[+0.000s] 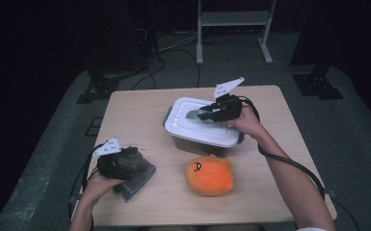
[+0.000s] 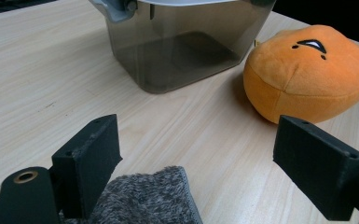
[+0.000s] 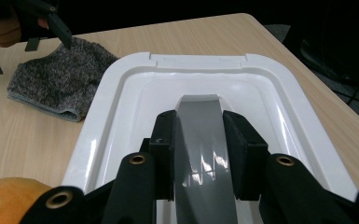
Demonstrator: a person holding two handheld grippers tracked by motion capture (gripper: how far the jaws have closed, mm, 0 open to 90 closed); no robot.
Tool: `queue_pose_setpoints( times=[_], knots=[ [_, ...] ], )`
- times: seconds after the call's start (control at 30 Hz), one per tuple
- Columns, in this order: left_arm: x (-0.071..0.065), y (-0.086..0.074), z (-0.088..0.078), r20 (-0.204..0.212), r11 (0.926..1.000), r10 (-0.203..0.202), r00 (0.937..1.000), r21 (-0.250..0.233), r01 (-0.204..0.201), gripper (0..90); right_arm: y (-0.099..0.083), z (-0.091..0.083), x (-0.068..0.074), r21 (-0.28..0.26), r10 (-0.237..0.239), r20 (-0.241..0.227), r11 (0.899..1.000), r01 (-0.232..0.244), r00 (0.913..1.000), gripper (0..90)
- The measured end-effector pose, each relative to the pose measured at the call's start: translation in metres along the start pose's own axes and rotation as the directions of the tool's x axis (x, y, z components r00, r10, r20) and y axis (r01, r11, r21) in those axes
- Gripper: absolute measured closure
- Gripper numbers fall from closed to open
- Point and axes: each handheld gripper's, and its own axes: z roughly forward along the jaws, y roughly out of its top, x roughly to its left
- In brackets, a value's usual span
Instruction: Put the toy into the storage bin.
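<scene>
While the person's right forearm reaches in from the lower right across the table, the right gripper lies nearly level over the white lid of the storage box, its jaws closed on both sides of the grey handle that runs down the middle of the lid. At the near left corner, the left gripper rests low over a grey knitted cloth, its jaws standing wide apart with nothing pressed between them; the cloth's edge lies just under the left jaw in the left gripper view. Most of the cloth is covered by that hand and gripper from above, and the box's far side is cut off in the left gripper view. Whether anything is inside the smoky, see-through tub cannot be told. The lid is glossy white with rounded corners and a recessed centre, seated on the tub near the table's middle. An orange plush toy with a small stitched face sits just in front of the box.
</scene>
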Motion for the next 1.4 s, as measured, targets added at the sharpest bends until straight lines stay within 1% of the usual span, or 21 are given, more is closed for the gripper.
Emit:
queue_pose_setpoints(
  times=[0.17, 0.47, 0.7, 1.03, 1.23, 1.4],
  knots=[
    [-0.001, 0.002, -0.001, 0.005, 0.9999, -0.004, 1.0, -0.012, 0.004, 13.6, 0.001, 0.001, 0.002, 0.003, -0.006, -0.005, 1.0, 0.006, 1.0, 65.4],
    [0.0, 0.001, -0.001, 0.004, 1.0, -0.005, 1.0, -0.007, 0.005, 13.6, 0.005, 0.006, 0.007, 0.002, -0.018, -0.025, 1.0, 0.018, 0.9995, 65.3],
    [0.0, 0.001, -0.001, 0.003, 0.9999, -0.005, 1.0, -0.01, 0.005, 13.5, 0.005, 0.007, 0.008, 0.001, -0.011, -0.027, 1.0, 0.011, 0.9996, 65.4],
    [0.0, 0.001, 0.0, 0.002, 1.0, 0.0, 1.0, 0.002, 0.0, 13.4, 0.007, 0.01, 0.011, 0.002, -0.004, -0.037, 1.0, 0.004, 0.9993, 65.3],
    [0.0, 0.001, -0.002, -0.002, 1.0, -0.005, 1.0, -0.004, 0.005, 13.3, 0.008, 0.01, 0.01, 0.006, -0.012, -0.033, 1.0, 0.012, 0.9994, 65.4],
    [0.001, 0.001, -0.002, -0.001, 1.0, -0.007, 1.0, -0.003, 0.007, 13.3, 0.009, 0.009, 0.009, -0.006, -0.003, -0.028, 1.0, 0.003, 0.9996, 65.4]
  ],
)
